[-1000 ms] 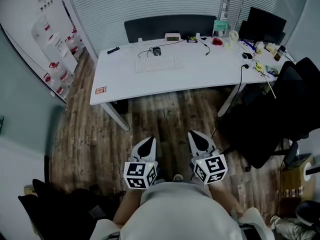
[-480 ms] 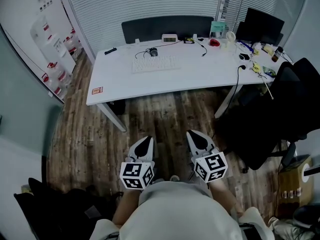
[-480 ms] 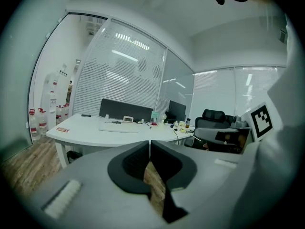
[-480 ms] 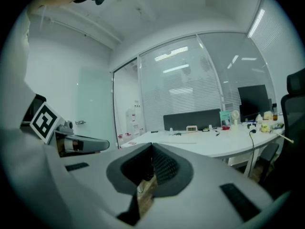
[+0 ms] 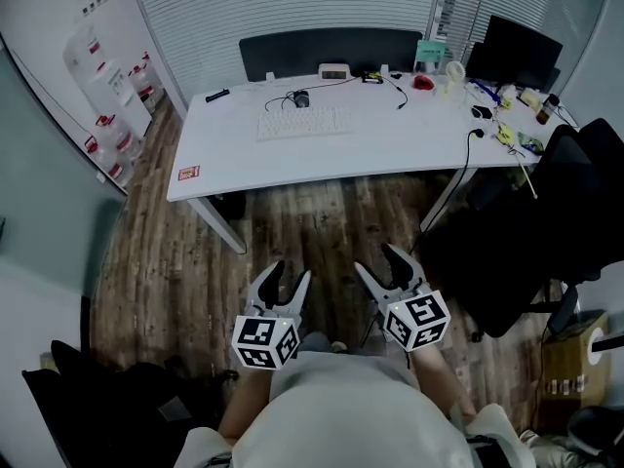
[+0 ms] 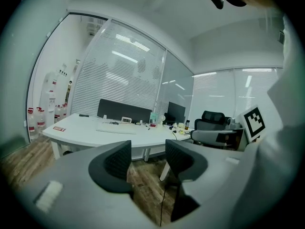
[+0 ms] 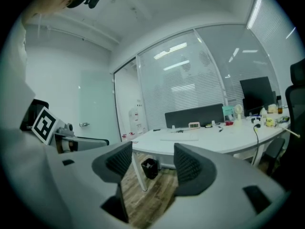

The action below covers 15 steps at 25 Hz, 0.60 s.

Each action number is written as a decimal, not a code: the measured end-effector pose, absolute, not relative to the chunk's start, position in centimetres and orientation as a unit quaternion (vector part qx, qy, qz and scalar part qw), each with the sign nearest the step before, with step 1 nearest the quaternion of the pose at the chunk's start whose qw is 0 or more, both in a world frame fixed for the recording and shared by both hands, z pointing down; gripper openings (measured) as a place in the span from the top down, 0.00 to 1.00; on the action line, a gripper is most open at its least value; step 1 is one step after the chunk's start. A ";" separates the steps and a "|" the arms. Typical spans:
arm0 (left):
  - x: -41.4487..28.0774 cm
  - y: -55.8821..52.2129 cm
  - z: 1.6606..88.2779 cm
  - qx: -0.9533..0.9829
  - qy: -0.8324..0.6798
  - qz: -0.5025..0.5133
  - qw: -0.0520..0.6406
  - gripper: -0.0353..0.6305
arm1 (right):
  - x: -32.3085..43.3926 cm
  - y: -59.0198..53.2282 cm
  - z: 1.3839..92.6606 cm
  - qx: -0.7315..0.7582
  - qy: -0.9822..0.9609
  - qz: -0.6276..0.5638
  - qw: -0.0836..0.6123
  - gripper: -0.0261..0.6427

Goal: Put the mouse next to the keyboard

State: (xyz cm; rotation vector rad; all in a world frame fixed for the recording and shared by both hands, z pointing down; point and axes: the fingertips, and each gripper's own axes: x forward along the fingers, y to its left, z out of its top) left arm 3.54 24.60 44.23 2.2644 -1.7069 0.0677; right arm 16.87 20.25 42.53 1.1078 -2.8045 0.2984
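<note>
One white desk [image 5: 390, 149]. One black office chair [image 5: 556, 203] at its right end. One dark monitor [image 5: 517, 42] on the far right corner. One white keyboard [image 5: 304, 122] mid-desk. Two grippers, left gripper [image 5: 292, 271] and right gripper [image 5: 376, 259], over the wood floor [image 5: 175, 271], well short of the desk; both sets of jaws are opening, with nothing between them. Dark mouse [image 5: 301, 98] just behind the keyboard's far edge.

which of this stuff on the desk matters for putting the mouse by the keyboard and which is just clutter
For the job:
mouse, just behind the keyboard
left gripper and right gripper, jaws opening, nothing between them

Just lying about:
red card
small clock
monitor
black chair
</note>
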 end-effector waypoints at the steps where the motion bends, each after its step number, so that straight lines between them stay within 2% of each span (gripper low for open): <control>1: 3.6 24.6 44.4 0.789 -0.594 0.024 0.154 0.62 | 16.9 20.2 42.7 0.363 -0.925 0.099 0.057 0.55; 7: 3.5 23.9 45.2 0.787 -0.594 0.026 0.165 0.56 | 16.4 19.3 43.6 0.352 -0.927 0.110 0.063 0.49; 15: 2.2 19.5 46.0 0.783 -0.597 0.024 0.170 0.54 | 15.3 15.1 44.7 0.345 -0.929 0.114 0.074 0.49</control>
